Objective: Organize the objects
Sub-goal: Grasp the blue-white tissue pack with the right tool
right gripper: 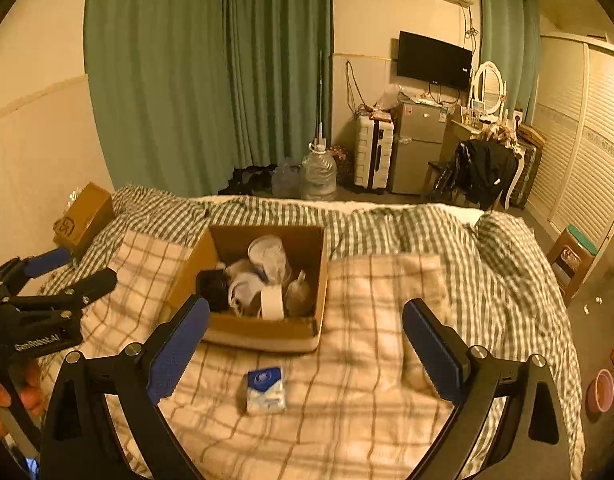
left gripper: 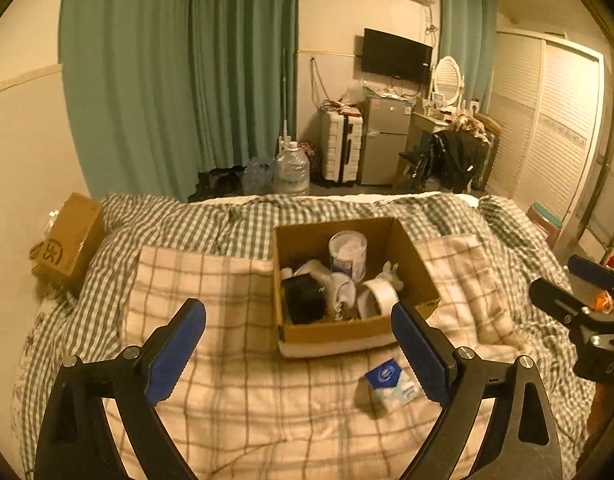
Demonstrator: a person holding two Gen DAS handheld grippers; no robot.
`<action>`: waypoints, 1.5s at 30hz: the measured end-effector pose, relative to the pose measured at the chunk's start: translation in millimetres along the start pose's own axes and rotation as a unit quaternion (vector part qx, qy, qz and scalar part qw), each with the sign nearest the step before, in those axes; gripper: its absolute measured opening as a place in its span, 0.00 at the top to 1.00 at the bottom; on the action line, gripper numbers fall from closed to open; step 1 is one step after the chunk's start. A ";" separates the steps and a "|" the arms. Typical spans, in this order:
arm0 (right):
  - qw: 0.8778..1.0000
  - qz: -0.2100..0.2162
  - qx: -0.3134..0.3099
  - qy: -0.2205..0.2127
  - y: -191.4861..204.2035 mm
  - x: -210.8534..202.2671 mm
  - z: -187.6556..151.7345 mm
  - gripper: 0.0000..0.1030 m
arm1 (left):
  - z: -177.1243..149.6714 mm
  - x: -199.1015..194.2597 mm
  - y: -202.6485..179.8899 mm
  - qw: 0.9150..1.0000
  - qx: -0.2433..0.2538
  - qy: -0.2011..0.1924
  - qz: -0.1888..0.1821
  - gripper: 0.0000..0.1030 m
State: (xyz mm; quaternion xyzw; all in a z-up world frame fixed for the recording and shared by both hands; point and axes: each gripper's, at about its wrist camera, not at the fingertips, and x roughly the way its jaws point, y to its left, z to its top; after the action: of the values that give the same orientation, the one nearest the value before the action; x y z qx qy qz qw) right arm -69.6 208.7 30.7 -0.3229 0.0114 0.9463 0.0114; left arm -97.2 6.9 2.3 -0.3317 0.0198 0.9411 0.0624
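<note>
An open cardboard box (left gripper: 419, 268) (right gripper: 307, 264) stands on the checked blanket in the middle of the bed. It holds a white canister (left gripper: 347, 254) (right gripper: 268, 254), a roll of tape (left gripper: 381, 298) (right gripper: 272, 302), a black item (left gripper: 303, 296) (right gripper: 213, 288) and other white things. A blue-and-white tissue pack (left gripper: 393, 386) (right gripper: 265, 390) lies on the blanket in front of the box. My left gripper (left gripper: 299, 340) is open and empty, above the blanket before the box. My right gripper (right gripper: 307, 344) is open and empty, above the tissue pack.
A closed cardboard box (left gripper: 69, 240) (right gripper: 85, 218) sits at the bed's far left by the wall. A pillow (right gripper: 507, 248) lies at the right. Beyond the bed are water jugs (left gripper: 292, 168), a suitcase (left gripper: 341, 148), a small fridge (left gripper: 385, 140) and a stool (right gripper: 573, 258).
</note>
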 end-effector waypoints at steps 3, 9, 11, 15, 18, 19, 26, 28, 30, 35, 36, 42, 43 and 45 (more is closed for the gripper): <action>1.000 0.002 0.001 0.014 6.3 11.8 -16.0 0.05 | -15.9 4.8 6.3 1.000 -0.003 0.005 0.011 0.05; 0.999 -0.005 -0.010 0.040 19.4 47.3 -41.8 0.05 | -45.2 37.2 19.5 0.999 -0.022 0.033 0.033 0.05; 0.999 -0.006 -0.009 0.050 21.5 60.3 -47.5 0.05 | -55.0 48.3 22.2 0.998 -0.029 0.039 0.038 0.05; 0.997 -0.010 -0.007 0.071 23.7 89.9 -61.9 0.05 | -72.1 72.2 25.2 0.997 -0.036 0.055 0.051 0.05; 0.996 -0.015 -0.010 0.093 26.0 115.8 -78.3 0.05 | -85.0 88.8 27.1 0.995 -0.043 0.070 0.059 0.05; 0.994 -0.017 -0.014 0.106 27.1 126.2 -85.9 0.05 | -89.3 94.9 27.4 0.994 -0.045 0.077 0.061 0.05; 0.982 -0.014 -0.027 0.189 34.4 177.2 -128.0 0.05 | -118.5 131.4 23.1 0.987 -0.039 0.144 0.064 0.05; 0.980 -0.011 -0.039 0.195 39.4 182.6 -132.8 0.06 | -123.1 136.1 21.7 0.985 -0.036 0.155 0.063 0.05; 0.978 -0.009 -0.050 0.201 43.9 186.3 -137.0 0.10 | -127.1 139.8 19.6 0.984 -0.033 0.165 0.061 0.05; 0.973 -0.001 -0.058 0.223 45.7 197.2 -145.7 0.18 | -131.8 145.1 16.7 0.982 -0.027 0.179 0.059 0.05; 0.972 0.001 -0.059 0.227 45.5 198.4 -147.2 0.19 | -132.9 145.8 16.0 0.981 -0.026 0.181 0.059 0.05; 0.967 0.004 -0.066 0.246 47.5 205.2 -151.4 0.24 | -135.5 149.0 14.7 0.979 -0.022 0.192 0.061 0.05; 0.966 0.004 -0.067 0.248 47.7 205.5 -151.9 0.25 | -135.9 148.5 14.2 0.979 -0.022 0.193 0.062 0.05; 0.966 0.005 -0.073 0.248 49.3 204.3 -152.6 0.34 | -136.4 148.4 14.2 0.979 -0.021 0.194 0.063 0.05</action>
State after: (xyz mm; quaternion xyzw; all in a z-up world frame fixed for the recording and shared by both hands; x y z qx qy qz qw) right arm -139.5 157.9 -214.3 -0.5474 -0.0538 0.8349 -0.0207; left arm -128.8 -2.5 -197.1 -0.5069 0.0329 0.8614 -0.0091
